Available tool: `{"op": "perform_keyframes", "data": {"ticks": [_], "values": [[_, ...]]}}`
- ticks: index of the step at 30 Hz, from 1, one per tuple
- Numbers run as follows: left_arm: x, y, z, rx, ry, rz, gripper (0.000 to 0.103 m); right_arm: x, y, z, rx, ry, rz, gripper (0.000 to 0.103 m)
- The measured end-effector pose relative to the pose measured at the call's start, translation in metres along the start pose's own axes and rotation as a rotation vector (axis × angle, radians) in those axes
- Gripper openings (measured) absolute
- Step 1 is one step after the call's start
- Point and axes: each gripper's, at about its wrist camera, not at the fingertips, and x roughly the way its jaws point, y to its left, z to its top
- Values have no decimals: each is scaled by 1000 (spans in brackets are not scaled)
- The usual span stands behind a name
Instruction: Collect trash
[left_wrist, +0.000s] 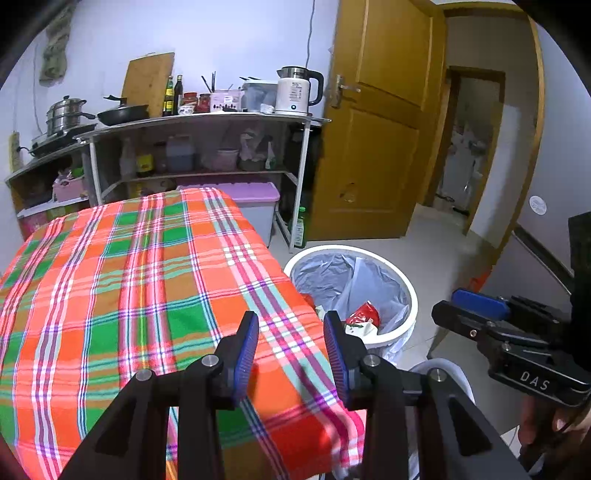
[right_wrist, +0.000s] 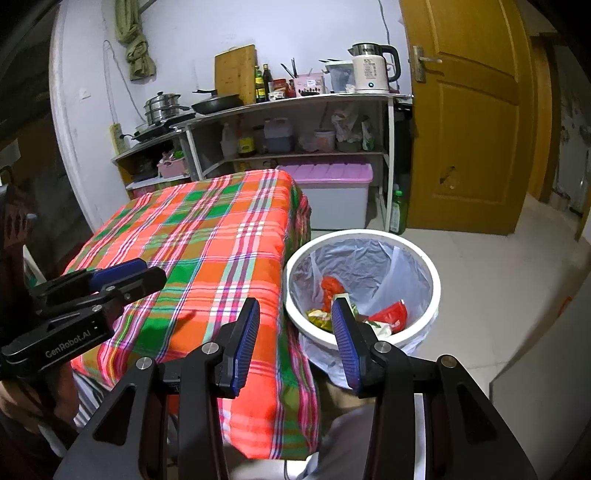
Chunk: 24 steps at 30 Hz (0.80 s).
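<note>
The trash wrappers (right_wrist: 388, 315) lie inside the white lined bin (right_wrist: 430, 269), which stands on the floor just beside the plaid table (right_wrist: 207, 236). Left gripper (left_wrist: 291, 345) and right gripper (right_wrist: 295, 341) are both wide apart, holding nothing

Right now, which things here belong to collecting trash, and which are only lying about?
For the job: white bin, wrappers inside it, left gripper and right gripper, both open and empty.

Lying about: kettle, frying pan, purple-lidded box, plaid-covered table.
</note>
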Motion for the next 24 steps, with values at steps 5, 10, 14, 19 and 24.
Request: {"op": "perform_keyframes", "data": {"ticks": [5,10,14,19,24], "values": [[-11,1,-6,-10,-3,16,36,-6,6,-4,-14,-12,2,42],[-18,-2,-13,-13,-6,26,36,-10,8,-8,-16,-20,2,42],[-24,-3,-17,-18,-10,32,36,-14,10,-12,-18,-21,6,42],[-29,-6,-23,-17,-9,29,36,-20,12,-17,-19,-29,0,42],[-31,-9,-29,-22,-3,30,36,-28,13,-20,-19,-46,-9,42]]}}
